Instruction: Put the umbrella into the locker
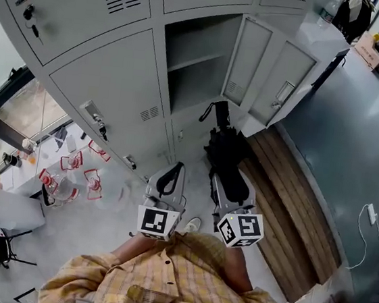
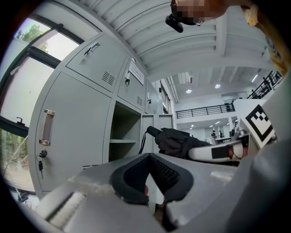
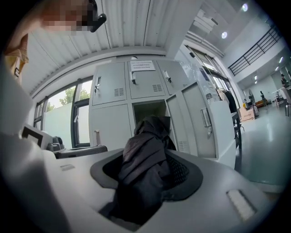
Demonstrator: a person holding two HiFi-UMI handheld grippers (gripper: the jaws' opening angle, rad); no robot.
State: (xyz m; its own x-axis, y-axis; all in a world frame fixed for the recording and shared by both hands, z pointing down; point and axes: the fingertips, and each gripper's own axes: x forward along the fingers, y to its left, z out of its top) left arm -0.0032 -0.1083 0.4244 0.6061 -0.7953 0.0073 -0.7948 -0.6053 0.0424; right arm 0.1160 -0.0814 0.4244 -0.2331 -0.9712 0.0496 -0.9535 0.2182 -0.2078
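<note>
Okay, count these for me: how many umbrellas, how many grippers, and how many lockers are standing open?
Umbrella: 1
Grippers: 2, the left gripper and the right gripper
Open locker: 1
Total: 4

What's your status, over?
Right gripper shut on umbrella. Left gripper shut, empty. Locker open ahead, nothing blocking.

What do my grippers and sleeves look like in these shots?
The left gripper and right gripper are light grey plastic shells with black ribbed pads inside. Each carries a white cube printed with black square markers. The sleeves belong to a yellow checked shirt.
</note>
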